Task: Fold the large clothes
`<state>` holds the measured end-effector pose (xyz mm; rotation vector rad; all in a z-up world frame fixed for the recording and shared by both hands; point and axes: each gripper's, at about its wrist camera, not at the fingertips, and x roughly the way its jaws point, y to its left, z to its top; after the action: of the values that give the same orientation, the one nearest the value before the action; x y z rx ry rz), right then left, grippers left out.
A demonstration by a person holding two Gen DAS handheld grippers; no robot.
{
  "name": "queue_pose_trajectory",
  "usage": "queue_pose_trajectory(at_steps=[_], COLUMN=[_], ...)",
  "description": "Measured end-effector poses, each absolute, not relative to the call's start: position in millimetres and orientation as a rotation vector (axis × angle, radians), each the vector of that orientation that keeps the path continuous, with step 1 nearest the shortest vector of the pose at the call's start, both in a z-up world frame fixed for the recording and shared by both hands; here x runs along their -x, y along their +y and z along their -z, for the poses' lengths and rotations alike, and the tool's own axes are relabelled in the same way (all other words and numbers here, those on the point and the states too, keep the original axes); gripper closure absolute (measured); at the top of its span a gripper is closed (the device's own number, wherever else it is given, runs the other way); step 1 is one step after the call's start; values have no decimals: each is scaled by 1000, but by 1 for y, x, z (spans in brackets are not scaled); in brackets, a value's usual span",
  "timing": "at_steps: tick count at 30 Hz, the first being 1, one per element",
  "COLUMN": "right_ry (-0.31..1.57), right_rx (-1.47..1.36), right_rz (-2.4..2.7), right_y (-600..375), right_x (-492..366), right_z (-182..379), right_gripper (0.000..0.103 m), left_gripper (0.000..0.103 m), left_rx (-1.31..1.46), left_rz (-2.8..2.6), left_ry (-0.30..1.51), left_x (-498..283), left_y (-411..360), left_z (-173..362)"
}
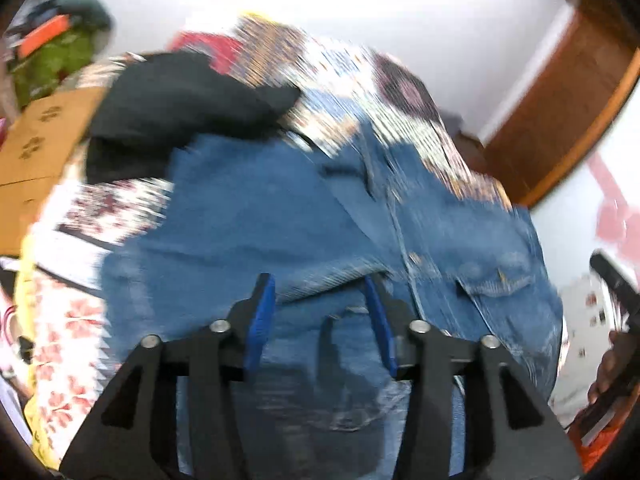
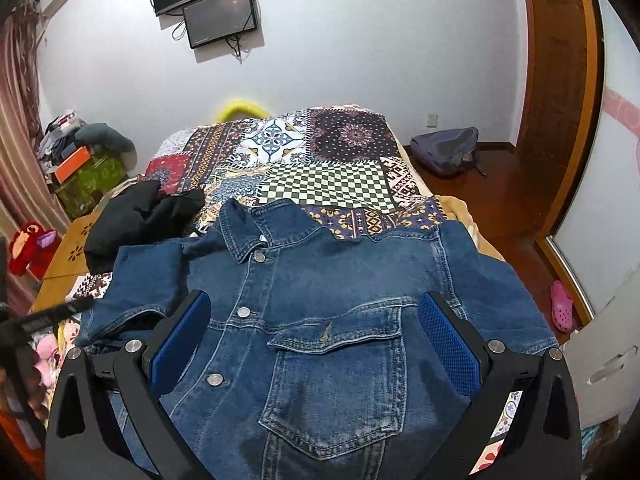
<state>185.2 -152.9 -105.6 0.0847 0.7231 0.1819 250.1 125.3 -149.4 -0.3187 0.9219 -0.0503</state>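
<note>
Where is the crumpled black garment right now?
In the right wrist view, the crumpled black garment lies on the patchwork bedspread at the left, touching the blue denim jacket beside its collar.

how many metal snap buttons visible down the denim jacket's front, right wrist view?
3 on the blue denim jacket: one below the collar, one mid-placket, one lower. More may be hidden below, behind the gripper.

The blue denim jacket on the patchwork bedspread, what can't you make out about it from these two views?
- Left wrist view: motion blur smears the blue denim jacket; stitching and buttons unreadable.
- Right wrist view: the jacket's hem is cut off by the bottom edge and the right gripper.
- Black garment: crumpled, type unclear.
</note>
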Motion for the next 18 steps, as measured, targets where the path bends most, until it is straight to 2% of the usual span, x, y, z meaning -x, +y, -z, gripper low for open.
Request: queue_pose_trajectory(at_steps=[7,11,18], right_ry=[723,726,735], right_rx=[-62,-51,-40], right_rz=[-189,-187,-179], right_y=[-145,-142,-143], right_x=[-185,-187,-186], right_z=[105,105,107], right_gripper=[0,0,0], left_gripper=[49,49,49], left_rx=[458,591,892], left_rz=[-129,-185,-91], left_ry=[887,936,1039], left_x=[-234,-222,-225], left_y=[203,238,252], left_z=[152,183,245])
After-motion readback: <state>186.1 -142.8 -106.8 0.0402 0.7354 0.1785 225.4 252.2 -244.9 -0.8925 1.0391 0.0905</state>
